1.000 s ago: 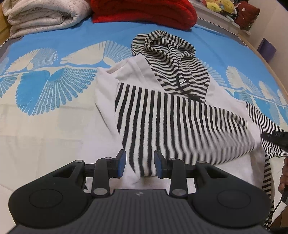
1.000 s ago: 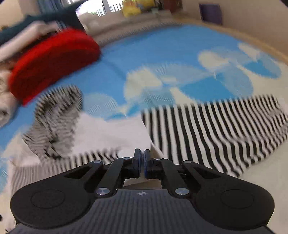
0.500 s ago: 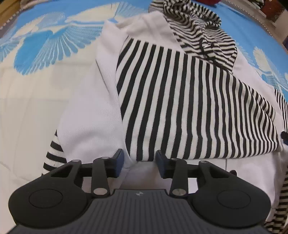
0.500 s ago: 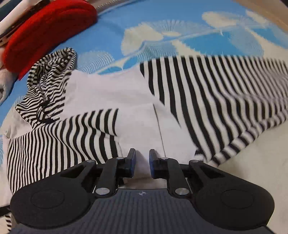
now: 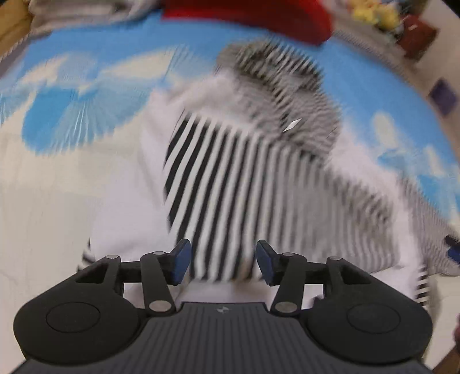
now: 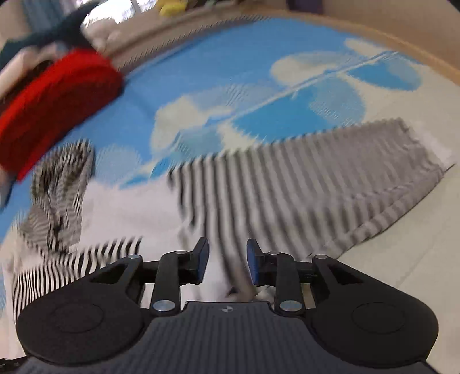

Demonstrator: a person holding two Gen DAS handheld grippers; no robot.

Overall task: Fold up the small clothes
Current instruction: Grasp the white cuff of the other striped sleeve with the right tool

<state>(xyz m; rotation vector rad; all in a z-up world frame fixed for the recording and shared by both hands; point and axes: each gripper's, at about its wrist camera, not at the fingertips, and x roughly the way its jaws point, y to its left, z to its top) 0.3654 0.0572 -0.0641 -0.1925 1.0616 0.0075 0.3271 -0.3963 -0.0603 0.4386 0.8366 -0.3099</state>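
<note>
A small white hoodie with black-and-white striped sleeves and hood lies flat on a blue and cream patterned sheet. One striped sleeve is folded across its chest. My left gripper hovers over the cuff end of that sleeve, its jaws opening, with nothing pressed between the pads. In the right wrist view the other striped sleeve stretches out to the right. My right gripper sits above its inner end, jaws opening, the pads clear of the cloth. The striped hood lies at the left. Both views are blurred.
A folded red knit and pale folded bedding lie at the far edge of the bed. Toys and a dark box stand on a ledge beyond. The bed's wooden edge curves round at the upper right.
Both grippers' jaws have widened, the right from shut. The left view pulled back from the folded sleeve; the right view swung, showing more of the outstretched sleeve.
</note>
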